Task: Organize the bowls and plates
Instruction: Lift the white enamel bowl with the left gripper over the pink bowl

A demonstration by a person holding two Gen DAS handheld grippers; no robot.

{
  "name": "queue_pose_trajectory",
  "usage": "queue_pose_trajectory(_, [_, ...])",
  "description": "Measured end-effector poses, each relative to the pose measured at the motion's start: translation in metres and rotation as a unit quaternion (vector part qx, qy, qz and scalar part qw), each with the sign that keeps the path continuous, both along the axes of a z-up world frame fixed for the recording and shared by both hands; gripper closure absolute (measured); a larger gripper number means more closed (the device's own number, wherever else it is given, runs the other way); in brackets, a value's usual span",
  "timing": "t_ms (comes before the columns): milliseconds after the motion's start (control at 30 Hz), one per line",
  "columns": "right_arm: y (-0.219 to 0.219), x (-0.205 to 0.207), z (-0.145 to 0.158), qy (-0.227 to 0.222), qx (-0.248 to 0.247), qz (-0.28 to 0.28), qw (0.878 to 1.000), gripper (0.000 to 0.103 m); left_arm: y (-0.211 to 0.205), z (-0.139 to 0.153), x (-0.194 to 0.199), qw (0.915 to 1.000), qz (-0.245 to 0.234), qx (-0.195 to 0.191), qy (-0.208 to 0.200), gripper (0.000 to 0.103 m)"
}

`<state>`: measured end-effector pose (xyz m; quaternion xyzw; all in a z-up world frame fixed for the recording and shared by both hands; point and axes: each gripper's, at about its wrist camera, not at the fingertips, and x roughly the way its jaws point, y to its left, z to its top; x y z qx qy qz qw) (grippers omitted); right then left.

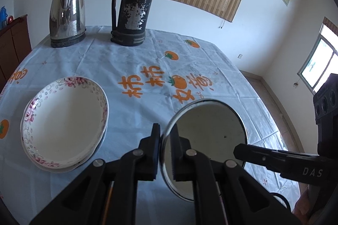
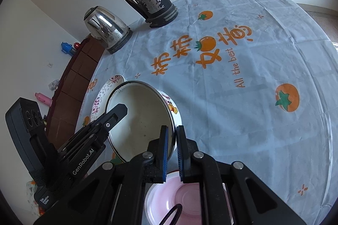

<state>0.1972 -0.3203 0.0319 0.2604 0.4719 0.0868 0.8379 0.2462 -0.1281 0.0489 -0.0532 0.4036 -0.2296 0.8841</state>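
Left gripper: matte black plastic frame, 2 angular linkage arms per side, 4 round silver pivot pins visible in the left wrist view. Fingers are flat black blocks with ribbed inner pads. Seen from the right wrist view, its side carries white lettering "GenRobot.AI", a small silver screw, and a black box-shaped module with 3 round recesses.

Right gripper: same black frame, 4 silver pivot pins, blue ribbed pads on the fingers. Its side shows white letters "DAS". A thin black cable loops beneath it.
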Motion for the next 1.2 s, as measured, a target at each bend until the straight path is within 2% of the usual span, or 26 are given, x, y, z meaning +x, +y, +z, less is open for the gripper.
queue_pose_trajectory(200, [-0.006, -0.022, 0.01, -0.006, -0.001, -0.011, 1.0, 0.094, -0.01, 0.01, -0.016, 0.9997, -0.024, -0.001, -0.008, 0.097])
queue_pose_trajectory(467, [-0.019, -0.053, 0.015, -0.013, 0.006, -0.028, 1.0, 0.094, -0.025, 0.022, -0.039, 0.9979, -0.051, 0.016, -0.037, 0.097])
queue_pose_trajectory(800, [-0.026, -0.076, 0.017, -0.015, 0.02, -0.026, 0.999, 0.094, -0.025, 0.023, -0.057, 0.9979, -0.057, 0.001, -0.031, 0.097])
queue_pose_trajectory(1200, [-0.032, -0.115, 0.02, -0.021, 0.033, -0.028, 0.999, 0.094, -0.036, 0.032, -0.097, 0.996, -0.068, 0.03, -0.048, 0.097])
